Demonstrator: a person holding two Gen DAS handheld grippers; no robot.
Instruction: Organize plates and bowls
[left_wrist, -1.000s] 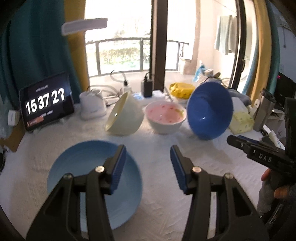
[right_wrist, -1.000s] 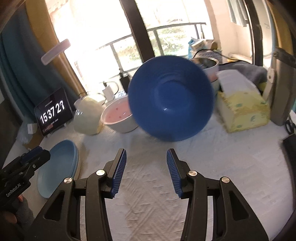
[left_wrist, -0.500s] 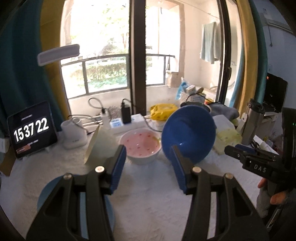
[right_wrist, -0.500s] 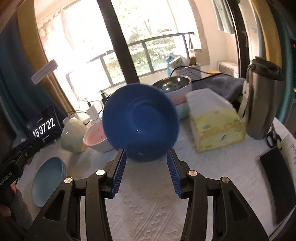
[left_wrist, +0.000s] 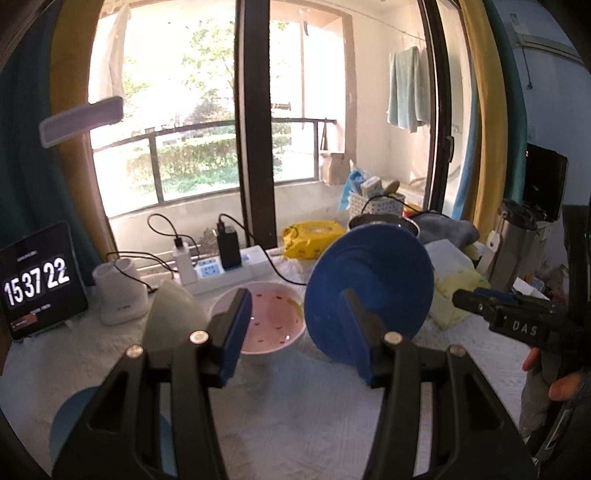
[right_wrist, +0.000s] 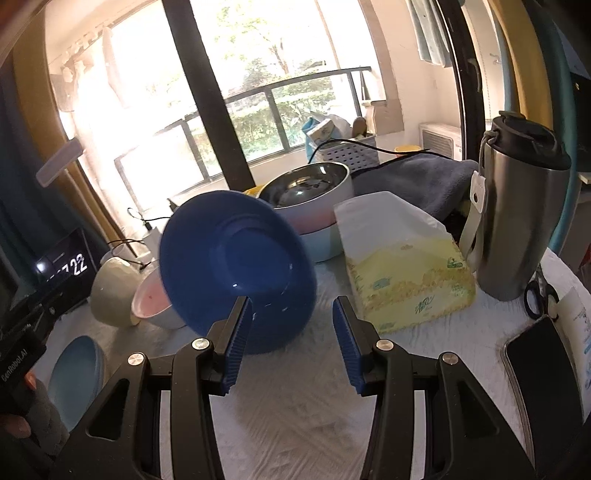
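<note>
A dark blue bowl (left_wrist: 373, 273) (right_wrist: 236, 258) stands tipped on its side on the white cloth. To its left sit an upright pink bowl (left_wrist: 275, 314) (right_wrist: 151, 299) and a cream bowl (left_wrist: 170, 314) (right_wrist: 110, 291) lying on its side. A light blue plate (left_wrist: 70, 424) (right_wrist: 75, 365) lies near the front left. My left gripper (left_wrist: 297, 328) is open and empty, short of the pink bowl. My right gripper (right_wrist: 291, 332) is open and empty just before the blue bowl's lower rim. A steel bowl (right_wrist: 306, 188) tops a stack behind.
A tissue box (right_wrist: 402, 269), a steel thermos (right_wrist: 517, 221), scissors (right_wrist: 539, 295) and a phone (right_wrist: 543, 365) fill the right side. A clock tablet (left_wrist: 37, 284), a white holder (left_wrist: 118, 291) and a power strip (left_wrist: 221, 269) with cables line the window edge.
Both grippers have travelled across the table and tilted up, so the plate has dropped to the left view's lower edge. The right view has swung rightward. The jaw gaps are unchanged.
</note>
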